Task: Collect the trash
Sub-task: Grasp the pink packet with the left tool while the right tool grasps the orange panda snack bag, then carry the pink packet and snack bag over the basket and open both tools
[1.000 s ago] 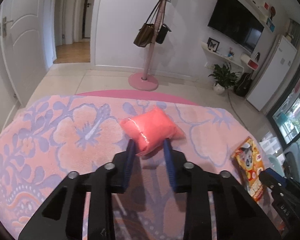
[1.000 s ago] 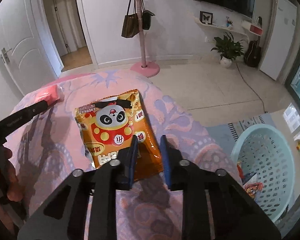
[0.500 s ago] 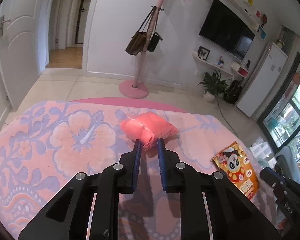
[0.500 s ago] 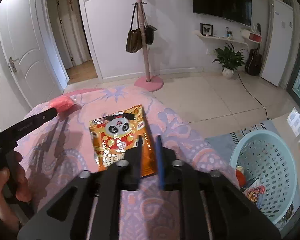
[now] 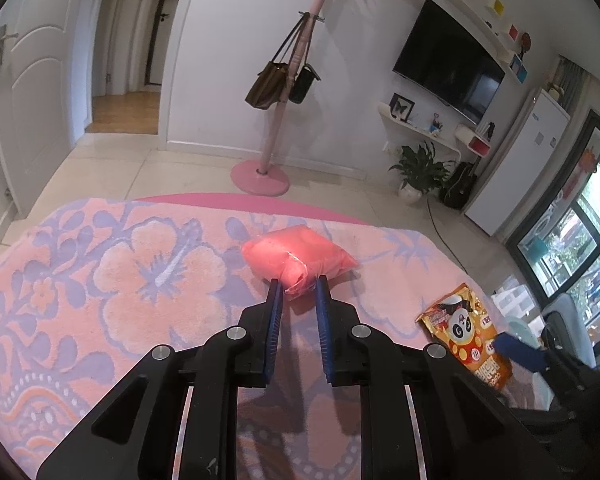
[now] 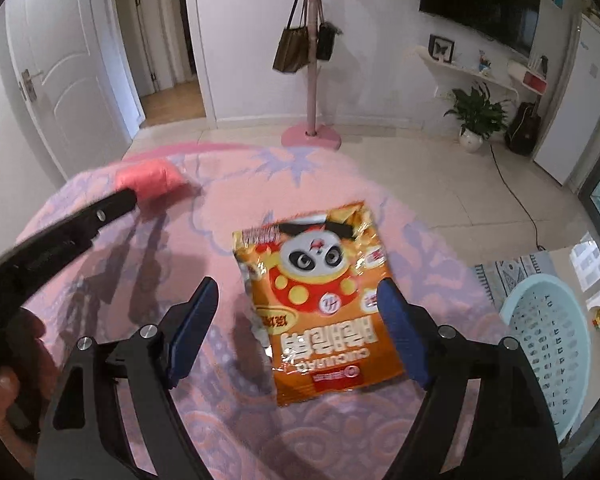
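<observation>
1. Living room, flowered pink blanket (image 5: 100, 280) over a bed-like surface.
2. Pink bag (image 5: 296, 258) lying on the blanket, near corner pinched in left claw (image 5: 297, 286), not yet lifted.
3. Orange panda snack packet (image 6: 320, 304) flat on the blanket, between the jaws of right claw (image 6: 296, 296), opening wide, untouched.
4. Pale blue basket (image 6: 556, 340) on the floor, clear only in right view; both pieces left to drop in.

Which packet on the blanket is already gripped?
The plain pink packet, pinched by the left gripper; the orange panda snack bag lies loose between the right gripper's opening jaws.
</observation>
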The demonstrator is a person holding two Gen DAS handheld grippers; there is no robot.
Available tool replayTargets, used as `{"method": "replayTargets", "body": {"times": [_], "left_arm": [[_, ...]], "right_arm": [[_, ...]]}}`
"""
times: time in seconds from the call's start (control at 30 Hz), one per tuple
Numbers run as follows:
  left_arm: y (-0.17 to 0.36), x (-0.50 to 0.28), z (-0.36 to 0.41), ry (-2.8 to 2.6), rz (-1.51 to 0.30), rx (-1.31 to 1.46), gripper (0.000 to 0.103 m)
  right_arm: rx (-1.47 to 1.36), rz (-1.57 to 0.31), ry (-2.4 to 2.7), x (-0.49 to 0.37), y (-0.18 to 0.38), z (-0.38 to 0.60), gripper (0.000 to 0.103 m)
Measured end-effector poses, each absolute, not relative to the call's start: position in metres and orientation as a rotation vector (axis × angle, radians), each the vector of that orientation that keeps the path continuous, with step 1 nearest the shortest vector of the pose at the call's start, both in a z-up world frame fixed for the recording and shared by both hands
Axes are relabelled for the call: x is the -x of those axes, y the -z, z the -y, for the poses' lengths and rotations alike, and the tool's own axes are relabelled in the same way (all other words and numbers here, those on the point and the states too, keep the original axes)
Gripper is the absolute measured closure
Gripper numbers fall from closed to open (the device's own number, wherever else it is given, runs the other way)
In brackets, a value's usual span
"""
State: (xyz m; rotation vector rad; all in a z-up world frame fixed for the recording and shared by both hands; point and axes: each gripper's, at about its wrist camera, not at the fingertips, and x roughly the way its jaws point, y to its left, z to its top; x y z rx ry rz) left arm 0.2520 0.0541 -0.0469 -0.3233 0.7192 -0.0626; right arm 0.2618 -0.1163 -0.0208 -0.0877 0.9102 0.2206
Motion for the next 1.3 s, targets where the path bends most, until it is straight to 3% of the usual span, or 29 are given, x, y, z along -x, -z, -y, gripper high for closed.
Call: {"method": "replayTargets", "body": {"times": [0.1,0.2,0.33,0.37,0.4,0.47,0.5,0.53,0.8,0.87,0.93,1.07,1.2,1.23,1.3], "left_arm": [[0.047,-0.252,-0.053,0.065,-0.721,0.325,0.087],[0.046,-0.253,-0.053,0.067,-0.722,0.326,0.087],[0.045,-0.252,-0.05,0.069,-0.716,0.32,0.087],[0.045,-0.251,-0.05,0.069,-0.711,0.324,0.087],[0.044,-0.249,-0.052,0.071,-0.703,0.332,0.088],[0.039,-0.243,-0.056,0.102,-0.675,0.368,0.09],[0.035,-0.241,-0.056,0.117,-0.663,0.373,0.098],[0.03,-0.238,-0.056,0.127,-0.65,0.372,0.1],[0.013,-0.214,-0.05,0.239,-0.663,0.363,0.099],[0.014,-0.219,-0.051,0.217,-0.674,0.325,0.089],[0.02,-0.231,-0.048,0.226,-0.731,0.269,0.056],[0.041,-0.256,-0.033,0.214,-0.82,0.13,0.04],[0.054,-0.273,-0.023,0.185,-0.855,0.052,0.044],[0.056,-0.276,-0.021,0.181,-0.86,0.037,0.057],[0.058,-0.278,-0.02,0.163,-0.846,0.013,0.064]], "right_arm": [[0.109,-0.933,-0.175,-0.268,0.027,0.112,0.027],[0.114,-0.92,-0.183,-0.267,0.027,0.108,0.045],[0.107,-0.905,-0.21,-0.263,0.025,0.107,0.081],[0.086,-0.904,-0.226,-0.262,0.024,0.109,0.097],[0.072,-0.901,-0.235,-0.262,0.024,0.111,0.101],[0.056,-0.874,-0.229,-0.256,0.019,0.115,0.101],[0.05,-0.866,-0.228,-0.254,0.016,0.117,0.102],[0.036,-0.854,-0.238,-0.25,0.012,0.12,0.102],[-0.013,-0.724,-0.304,-0.207,-0.039,0.141,0.102],[-0.028,-0.712,-0.323,-0.197,-0.044,0.144,0.102],[-0.036,-0.7,-0.34,-0.189,-0.049,0.148,0.102],[-0.044,-0.69,-0.357,-0.184,-0.053,0.153,0.102],[-0.063,-0.7,-0.37,-0.182,-0.05,0.159,0.102],[-0.063,-0.708,-0.377,-0.182,-0.047,0.16,0.102],[-0.065,-0.738,-0.383,-0.185,-0.042,0.161,0.101]]}}
